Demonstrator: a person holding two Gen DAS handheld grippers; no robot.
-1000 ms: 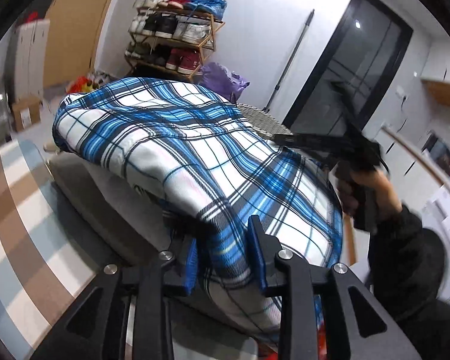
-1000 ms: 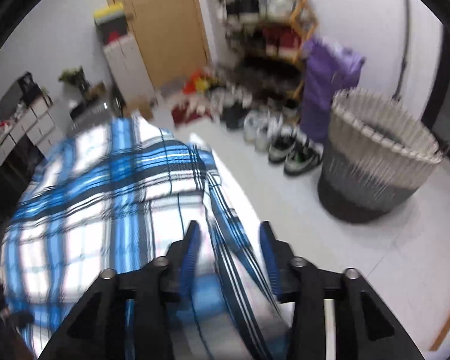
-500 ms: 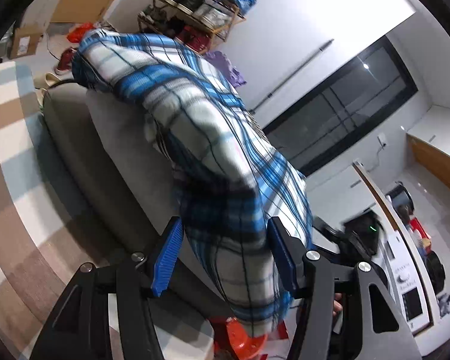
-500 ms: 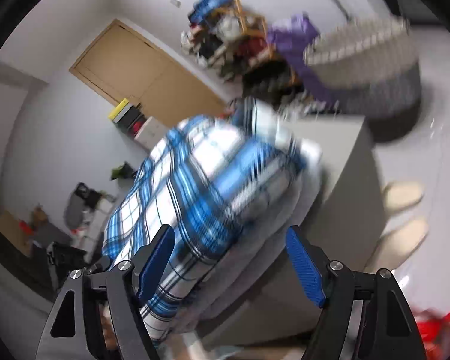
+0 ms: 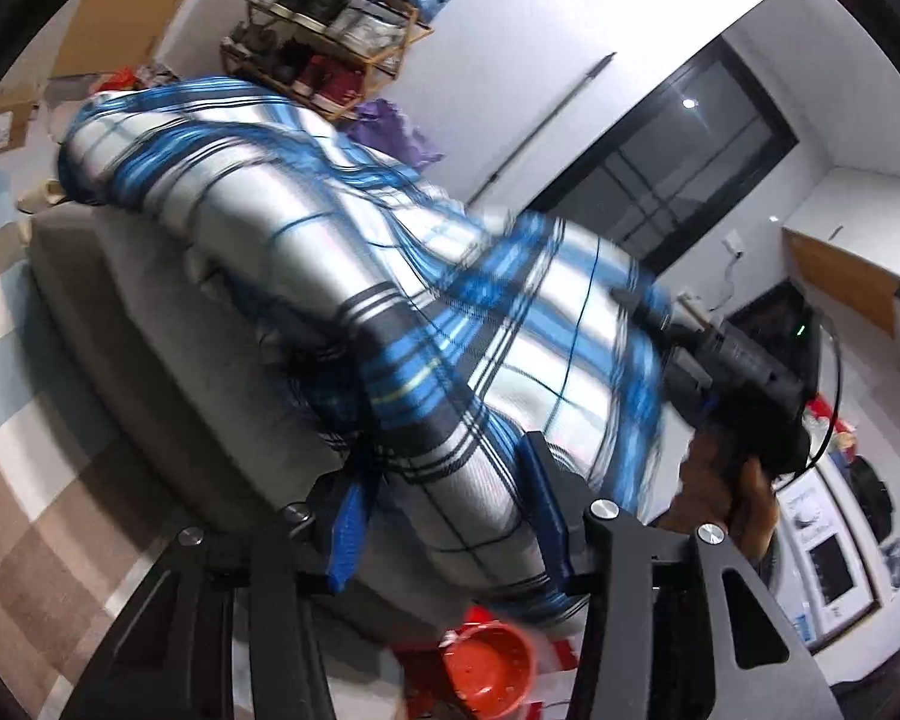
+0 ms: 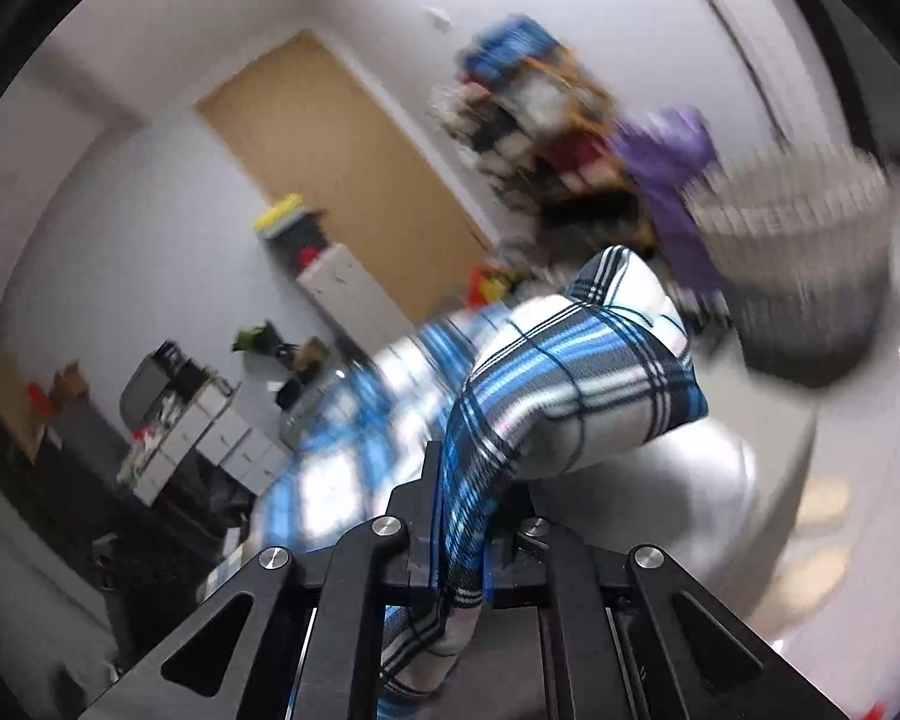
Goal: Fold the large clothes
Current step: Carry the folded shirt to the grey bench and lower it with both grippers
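Note:
A blue-and-white plaid garment [image 5: 306, 228] lies bunched over a grey upholstered seat [image 5: 180, 360]. My left gripper [image 5: 447, 510] has a thick fold of it between its blue pads, which touch the cloth on both sides as the jaws close. A hand [image 5: 732, 480] holds the right gripper [image 5: 720, 360] at the garment's right end. In the right wrist view, the right gripper [image 6: 459, 534] is closing tight on a narrow gathered strip of the plaid garment [image 6: 570, 372]. A corner of the cloth sticks up past its pads, above the grey seat [image 6: 720, 480].
A woven basket [image 6: 792, 276] stands on the floor beyond the seat, next to a purple bag [image 6: 666, 168] and a shoe rack [image 5: 330, 42]. A red tub [image 5: 489, 660] sits low in front. A striped rug [image 5: 30, 420] covers the floor at left. Slippers [image 6: 822, 504] lie by the seat.
The right gripper stood wide open around the garment half a second ago; it has now closed on a strip and lifted it. The left gripper's view has rolled, with more cloth bunched between its pads.

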